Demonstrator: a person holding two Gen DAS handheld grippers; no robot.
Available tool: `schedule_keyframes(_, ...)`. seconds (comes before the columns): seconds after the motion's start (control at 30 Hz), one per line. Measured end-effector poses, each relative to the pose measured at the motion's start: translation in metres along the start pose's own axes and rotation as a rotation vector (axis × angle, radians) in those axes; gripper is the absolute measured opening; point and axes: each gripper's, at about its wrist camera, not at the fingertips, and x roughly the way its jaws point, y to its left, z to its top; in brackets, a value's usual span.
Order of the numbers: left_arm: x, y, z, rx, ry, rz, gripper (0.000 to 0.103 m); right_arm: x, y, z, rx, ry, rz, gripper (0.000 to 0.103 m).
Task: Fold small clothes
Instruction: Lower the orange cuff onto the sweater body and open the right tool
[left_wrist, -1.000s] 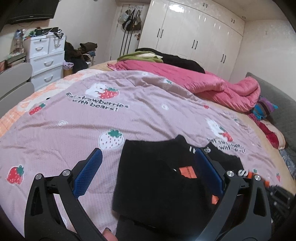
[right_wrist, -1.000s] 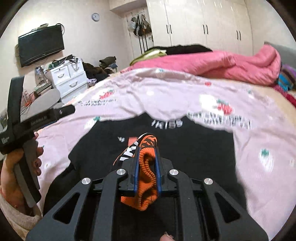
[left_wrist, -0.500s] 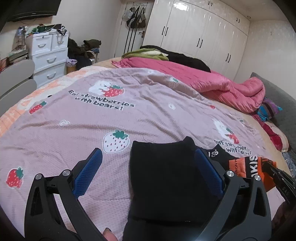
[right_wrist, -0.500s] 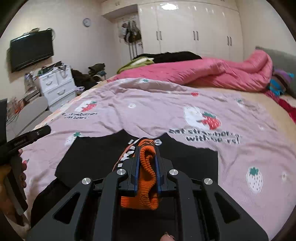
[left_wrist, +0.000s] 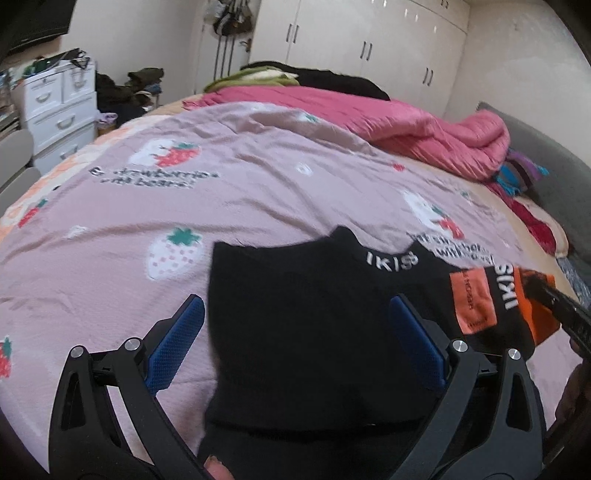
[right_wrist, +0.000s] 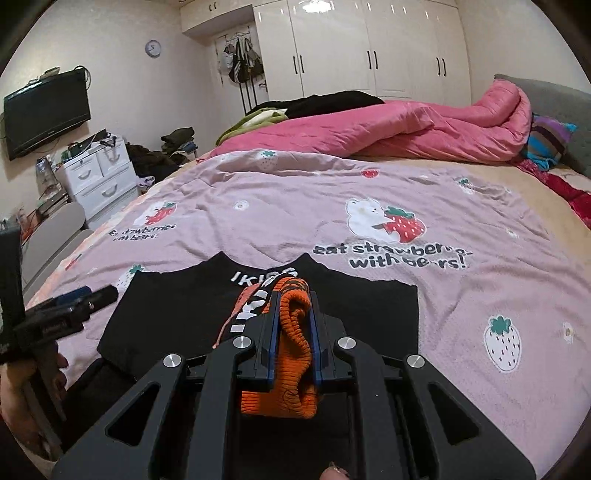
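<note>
A small black garment (left_wrist: 303, 317) with white "IKISS" lettering lies flat on the pink strawberry bedspread (left_wrist: 221, 192); it also shows in the right wrist view (right_wrist: 177, 314). My left gripper (left_wrist: 295, 325) is open and empty, jaws spread wide just above its left half. My right gripper (right_wrist: 293, 325) is shut on the garment's orange ribbed cuff (right_wrist: 291, 354), holding a black and orange sleeve (left_wrist: 506, 306) lifted over the garment's right part. The right gripper shows at the right edge of the left wrist view (left_wrist: 554, 306).
A crumpled pink duvet (right_wrist: 406, 129) and dark clothes (right_wrist: 332, 101) lie at the bed's far side. A grey headboard (right_wrist: 554, 99) and striped cloth (right_wrist: 546, 140) are at right. White drawers (right_wrist: 99, 181), a wall TV (right_wrist: 44, 110) and wardrobes (right_wrist: 369, 48) stand beyond the bed.
My right gripper has carried the orange cuff and sleeve to the right across the garment. The left gripper stays open and has shifted slightly over the garment's left half.
</note>
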Motion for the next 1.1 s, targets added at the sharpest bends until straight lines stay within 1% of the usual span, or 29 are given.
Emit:
schedule_keyframes(0.13, 0.006, -0.005, -0.003, -0.004, 0.017, -0.017, 0.093, 0.002, -0.002, -0.002, 0.005, 0.010, -0.004, 0.013)
schedule_keyframes(0.2, 0.008, -0.006, -0.004, -0.011, 0.023, -0.031, 0.090, 0.002, -0.003, -0.003, 0.008, 0.013, -0.006, 0.013)
schedule_keyframes(0.33, 0.011, -0.010, -0.005, -0.005, 0.030, -0.041, 0.087, 0.005, -0.005, -0.004, 0.011, 0.023, -0.009, 0.013)
schedule_keyframes(0.47, 0.012, -0.015, -0.006, 0.006, 0.038, -0.064, 0.079, 0.007, -0.005, -0.005, 0.016, 0.028, -0.018, 0.014)
schedule_keyframes(0.5, 0.013, -0.016, -0.007, 0.009, 0.041, -0.068, 0.078, 0.008, -0.005, -0.006, 0.016, 0.030, -0.031, 0.016)
schedule_keyframes(0.6, 0.015, -0.022, -0.009, 0.029, 0.048, -0.068, 0.078, 0.005, -0.005, -0.006, -0.010, 0.013, -0.113, 0.023)
schedule_keyframes(0.63, 0.015, -0.024, -0.010, 0.038, 0.048, -0.064, 0.078, 0.004, -0.006, -0.005, -0.009, 0.007, -0.120, 0.023)
schedule_keyframes(0.73, 0.016, -0.027, -0.011, 0.052, 0.053, -0.066, 0.078, 0.003, -0.012, -0.007, 0.011, 0.003, -0.122, 0.027)
schedule_keyframes(0.77, 0.016, -0.028, -0.011, 0.054, 0.057, -0.069, 0.075, 0.003, -0.014, -0.007, 0.013, 0.005, -0.122, 0.027)
schedule_keyframes(0.9, 0.021, -0.031, -0.015, 0.073, 0.091, -0.092, 0.058, 0.005, -0.015, -0.010, 0.025, 0.023, -0.094, 0.027)
schedule_keyframes(0.97, 0.023, -0.034, -0.017, 0.083, 0.107, -0.100, 0.054, 0.006, -0.015, -0.011, 0.032, 0.035, -0.072, 0.027)
schedule_keyframes(1.1, 0.026, -0.039, -0.023, 0.104, 0.134, -0.105, 0.052, 0.009, -0.009, -0.014, 0.035, 0.055, -0.035, 0.027)
